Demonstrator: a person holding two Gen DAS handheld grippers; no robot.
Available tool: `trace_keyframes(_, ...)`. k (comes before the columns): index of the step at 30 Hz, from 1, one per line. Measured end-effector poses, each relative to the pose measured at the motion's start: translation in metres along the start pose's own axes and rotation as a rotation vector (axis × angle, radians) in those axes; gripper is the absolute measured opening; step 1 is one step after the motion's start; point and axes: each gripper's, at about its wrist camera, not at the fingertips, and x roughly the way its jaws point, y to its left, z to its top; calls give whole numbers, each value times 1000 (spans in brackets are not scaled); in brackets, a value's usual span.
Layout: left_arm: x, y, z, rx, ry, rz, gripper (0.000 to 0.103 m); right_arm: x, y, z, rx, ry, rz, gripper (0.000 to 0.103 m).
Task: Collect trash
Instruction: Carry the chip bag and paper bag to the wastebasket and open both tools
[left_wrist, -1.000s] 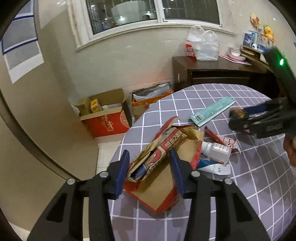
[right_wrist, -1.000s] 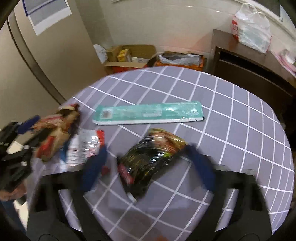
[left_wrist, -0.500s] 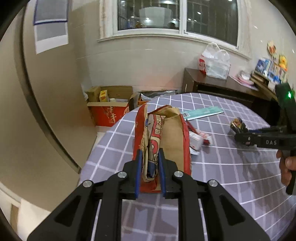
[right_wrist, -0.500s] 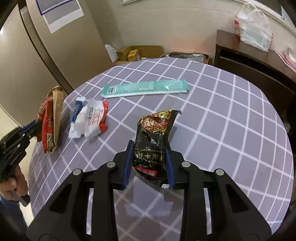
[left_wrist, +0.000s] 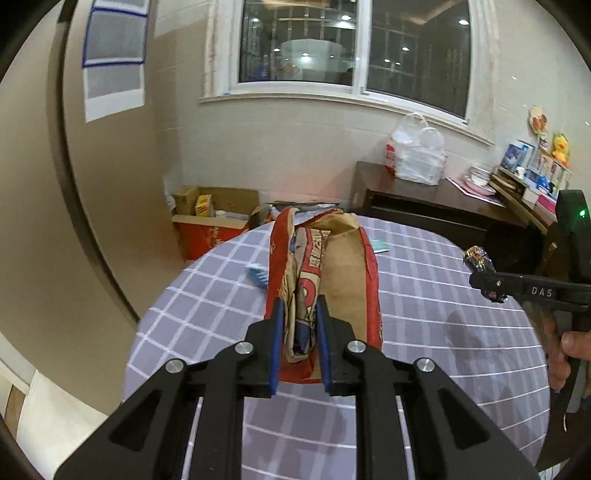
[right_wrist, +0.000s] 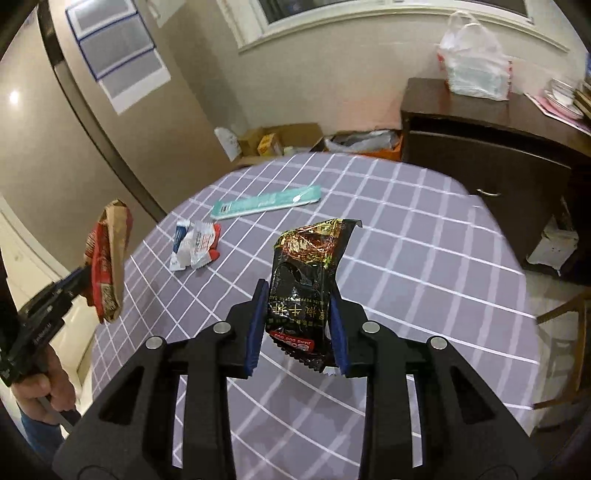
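Note:
My left gripper (left_wrist: 298, 325) is shut on a crumpled red and brown paper bag (left_wrist: 340, 273), held upright above the round table with its purple checked cloth (left_wrist: 424, 321). The same paper bag (right_wrist: 109, 254) hangs at the left of the right wrist view. My right gripper (right_wrist: 297, 317) is shut on a black snack wrapper (right_wrist: 306, 273) with a gold and red top, lifted off the cloth. From the left wrist view, that black wrapper (left_wrist: 478, 258) sticks up from the right gripper (left_wrist: 491, 284) at the right edge.
On the cloth lie a long teal packet (right_wrist: 266, 202) and a small white, red and blue wrapper pile (right_wrist: 195, 246). Cardboard boxes (left_wrist: 210, 221) stand on the floor behind the table. A dark wooden cabinet (right_wrist: 487, 155) carries a white plastic bag (right_wrist: 474, 70).
Both grippers closed on their items and lifted them off the table: the left on the paper bag, the right on the black wrapper. Both views have pulled back and risen.

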Motion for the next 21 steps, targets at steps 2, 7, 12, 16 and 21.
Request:
trace_keyframes(2, -1, -18, 4, 13, 0, -24, 16, -16, -13, -2, 16, -22, -6, 31)
trace_keyframes(7, -1, -75, 11, 61, -7, -83, 16, -61, -60, -11, 84, -82, -44, 31)
trace_keyframes(12, -1, -135, 16, 105, -9, -157, 16, -109, -115, -20, 167, -150, -100, 31)
trace_keyframes(16, 1, -186, 21, 151, -9, -229, 16, -142, -156, -32, 238, -197, -152, 31)
trace_keyframes(21, 6, -244, 22, 207, -4, -295, 16, -170, -208, -56, 337, -218, -229, 31)
